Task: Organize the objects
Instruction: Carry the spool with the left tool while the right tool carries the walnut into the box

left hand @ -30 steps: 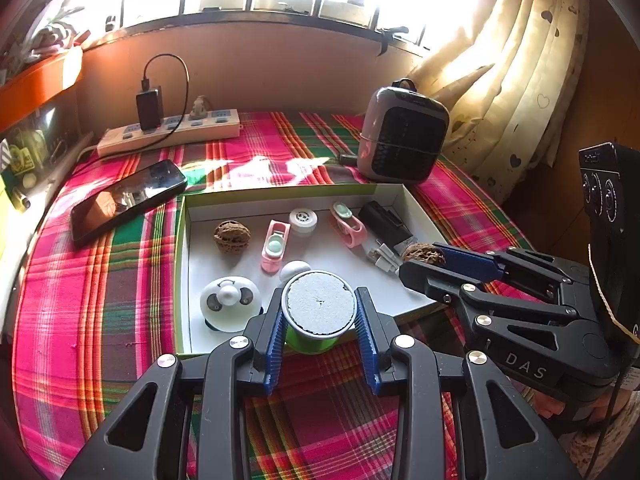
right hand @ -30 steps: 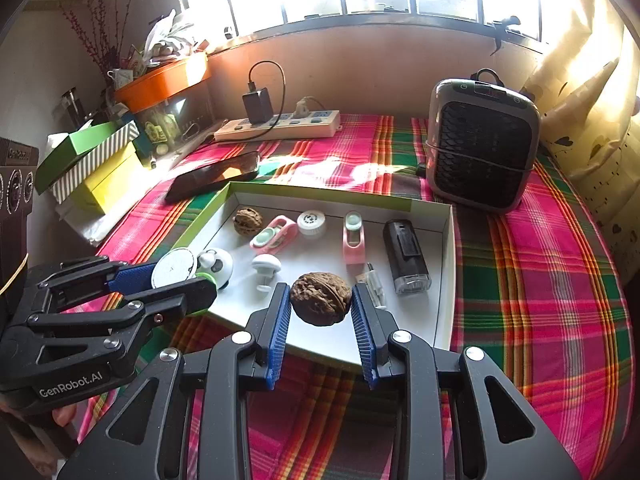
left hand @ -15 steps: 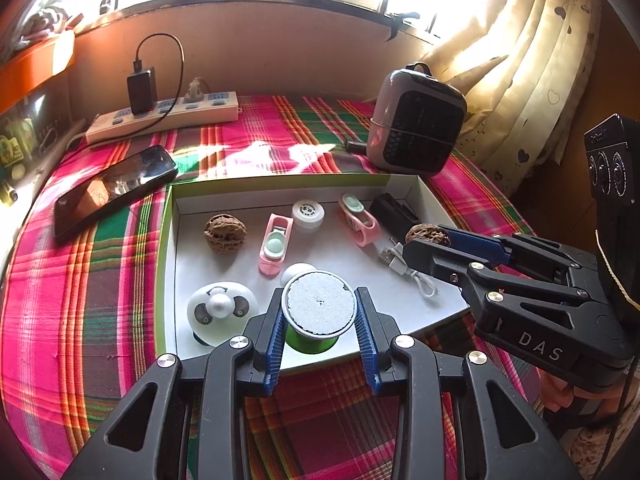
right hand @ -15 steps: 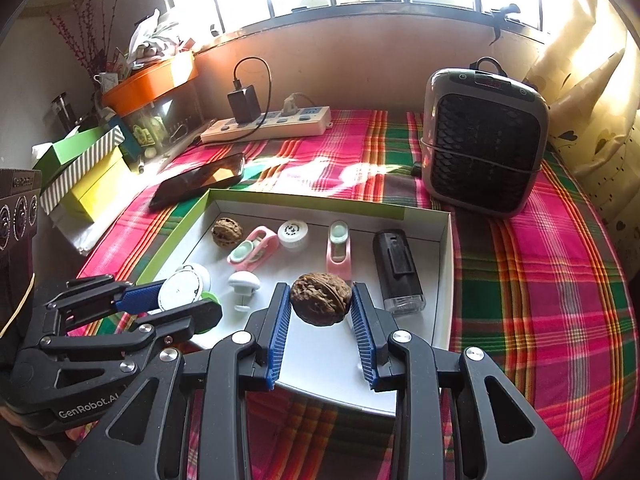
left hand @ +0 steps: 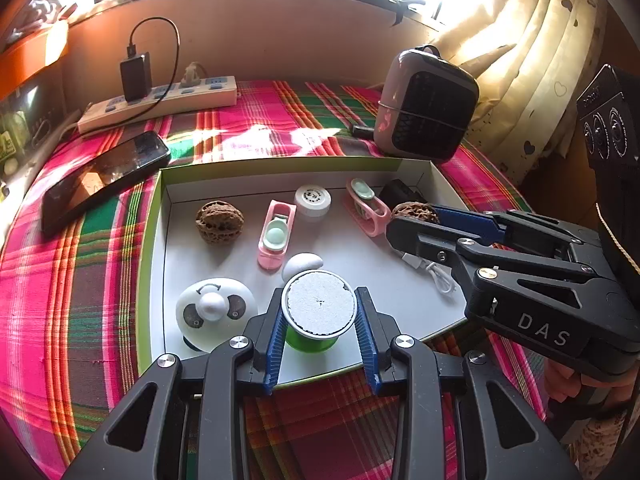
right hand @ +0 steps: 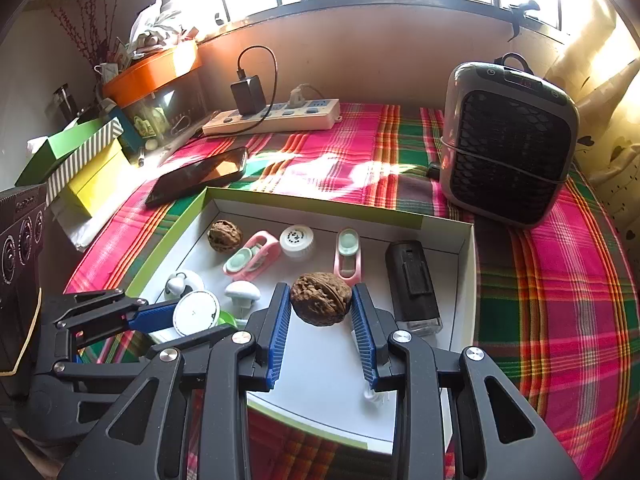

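My left gripper (left hand: 320, 344) is shut on a green spool with a white top (left hand: 319, 309), held over the near edge of the white tray with green rim (left hand: 149, 236). My right gripper (right hand: 320, 332) is shut on a walnut (right hand: 320, 298), held above the tray's (right hand: 466, 276) near right part. In the tray lie a second walnut (left hand: 219, 222), two pink clips (left hand: 275, 238), a white round cap (left hand: 313, 199), a panda-face gadget (left hand: 214, 312), a white mushroom-shaped piece (right hand: 242, 291), a black device (right hand: 412, 280) and a white cable (left hand: 434, 276).
A grey heater (right hand: 508, 144) stands at the tray's back right. A phone (right hand: 198, 174) and a power strip (right hand: 276, 116) with a charger lie behind the tray. Boxes (right hand: 76, 164) and an orange container (right hand: 152, 68) sit at the left. Curtains (left hand: 532, 60) hang at the right.
Both grippers have moved forward over the tray, each still holding its object. The tray's contents have not moved.
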A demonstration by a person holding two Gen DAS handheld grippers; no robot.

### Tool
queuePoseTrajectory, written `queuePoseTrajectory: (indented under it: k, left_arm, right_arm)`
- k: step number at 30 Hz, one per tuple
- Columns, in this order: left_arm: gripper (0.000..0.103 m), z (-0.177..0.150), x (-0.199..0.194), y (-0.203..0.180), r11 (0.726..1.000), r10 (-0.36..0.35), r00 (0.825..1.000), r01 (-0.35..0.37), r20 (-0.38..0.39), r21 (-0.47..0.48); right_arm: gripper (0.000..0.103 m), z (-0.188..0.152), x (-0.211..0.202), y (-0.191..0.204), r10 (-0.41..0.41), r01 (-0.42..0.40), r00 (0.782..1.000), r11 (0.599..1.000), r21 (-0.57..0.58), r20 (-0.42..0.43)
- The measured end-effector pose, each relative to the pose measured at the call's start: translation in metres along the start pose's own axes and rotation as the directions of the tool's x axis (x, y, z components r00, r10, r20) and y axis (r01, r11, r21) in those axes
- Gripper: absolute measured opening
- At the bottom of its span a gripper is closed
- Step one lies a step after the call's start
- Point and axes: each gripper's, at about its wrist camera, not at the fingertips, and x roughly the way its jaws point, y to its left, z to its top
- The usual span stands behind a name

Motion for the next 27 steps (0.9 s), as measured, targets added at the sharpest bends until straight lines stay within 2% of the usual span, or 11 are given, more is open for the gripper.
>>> queuePoseTrajectory:
  k: [27]
  left_arm:
    - [0.031,0.000,0.002,0.008,1.000,0.011,1.000,-0.011,-0.013,-0.010]
  right_arm:
    - [0.032,0.010,0.031,0.010,-0.004,0.001,0.999,0.998,-0.060,-0.040]
